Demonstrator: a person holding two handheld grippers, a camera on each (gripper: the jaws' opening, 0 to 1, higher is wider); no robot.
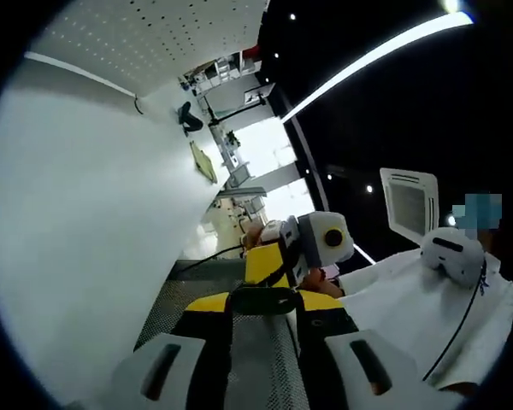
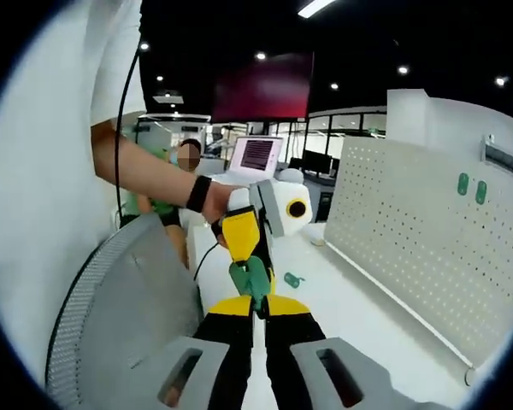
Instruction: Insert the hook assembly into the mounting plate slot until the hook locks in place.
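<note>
Both claws clamp one green hook (image 2: pixel 251 279) near the white pegboard (image 2: pixel 410 231); it should stay level toward a slot.

A white perforated pegboard panel (image 2: pixel 427 231) looks like matt painted metal, its face smooth between the holes. The small green hook piece (image 2: pixel 250 279) looks like glossy plastic. The white tabletop (image 2: pixel 342 312) is smooth, with a slight sheen.

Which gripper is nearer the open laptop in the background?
Left. The left gripper sits between the right gripper and the laptop; the right one faces it from farther back.
</note>
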